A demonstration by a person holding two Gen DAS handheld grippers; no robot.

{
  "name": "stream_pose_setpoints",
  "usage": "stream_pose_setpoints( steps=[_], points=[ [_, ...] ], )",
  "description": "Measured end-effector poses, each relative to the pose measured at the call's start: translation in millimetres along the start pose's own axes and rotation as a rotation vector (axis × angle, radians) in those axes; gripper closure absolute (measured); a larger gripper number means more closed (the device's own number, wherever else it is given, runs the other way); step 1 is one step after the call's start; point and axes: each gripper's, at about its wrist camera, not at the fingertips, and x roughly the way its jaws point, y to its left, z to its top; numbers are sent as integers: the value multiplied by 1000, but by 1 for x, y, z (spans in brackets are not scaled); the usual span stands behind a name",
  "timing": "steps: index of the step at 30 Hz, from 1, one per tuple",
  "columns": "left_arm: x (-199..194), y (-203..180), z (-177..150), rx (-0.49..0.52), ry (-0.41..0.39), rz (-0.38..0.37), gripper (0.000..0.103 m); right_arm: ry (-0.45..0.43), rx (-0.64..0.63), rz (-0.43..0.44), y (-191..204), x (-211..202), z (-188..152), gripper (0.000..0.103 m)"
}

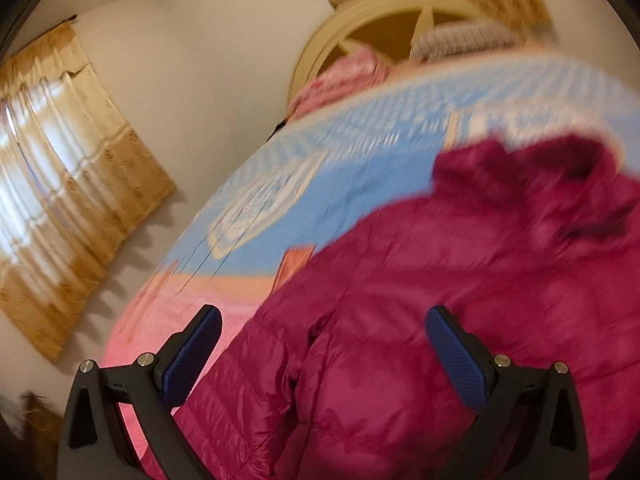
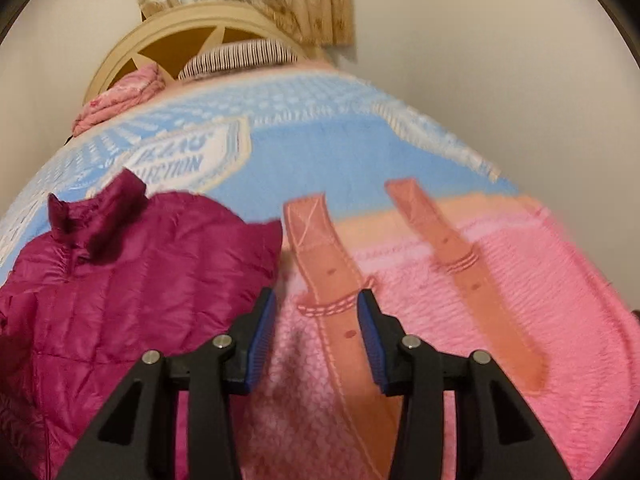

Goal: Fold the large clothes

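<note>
A magenta quilted puffer jacket [image 1: 460,280] lies spread on a bed covered by a blue and pink blanket [image 1: 280,208]. My left gripper [image 1: 324,316] is wide open above the jacket's front, holding nothing; the view is blurred. In the right wrist view the jacket [image 2: 120,280] lies at the left with its collar [image 2: 96,208] pointing up toward the headboard. My right gripper [image 2: 316,300] is open and empty above the pink blanket [image 2: 520,300], just right of the jacket's edge.
A cream arched headboard [image 2: 168,36] with a pink bundle [image 2: 120,100] and a striped pillow [image 2: 240,56] stands at the bed's far end. Gold curtains [image 1: 60,160] hang on the left wall. White walls flank the bed.
</note>
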Motion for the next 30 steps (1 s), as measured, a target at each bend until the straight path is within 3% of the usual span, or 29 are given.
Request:
stream_pose_setpoints(
  steps=[2, 4, 6, 9, 13, 15, 17, 18, 20, 25, 30],
  points=[
    [27, 3, -14, 17, 63, 30, 1, 20, -47, 34, 15, 12, -8, 57],
    [44, 8, -24, -1, 108, 11, 1, 28, -115, 30, 31, 20, -17, 58],
    [51, 16, -28, -28, 120, -8, 1, 43, -166, -5, 47, 28, -21, 58],
    [47, 29, -23, -54, 136, -43, 1, 47, -165, -5, 40, 23, -16, 58],
    [4, 65, 1, -183, 22, -111, 1, -21, -113, -30, 24, -13, 0, 58],
    [-16, 69, 12, -216, -20, -179, 1, -73, -90, -7, 28, -29, 12, 58],
    [-26, 61, 22, -220, -23, -247, 1, -104, -62, 85, 38, -35, 23, 61],
    [-26, 53, 24, -214, -15, -262, 1, -104, -44, 137, 43, -32, 28, 67],
    [-16, 34, 23, -199, 14, -256, 1, -77, -40, 176, 59, -16, 32, 68],
    [35, -13, -3, -133, 130, -191, 1, 6, -82, 120, 88, 25, 3, 69],
    [44, -25, -14, -142, 122, -211, 1, 43, -104, 97, 91, 47, -11, 69]
  ],
)
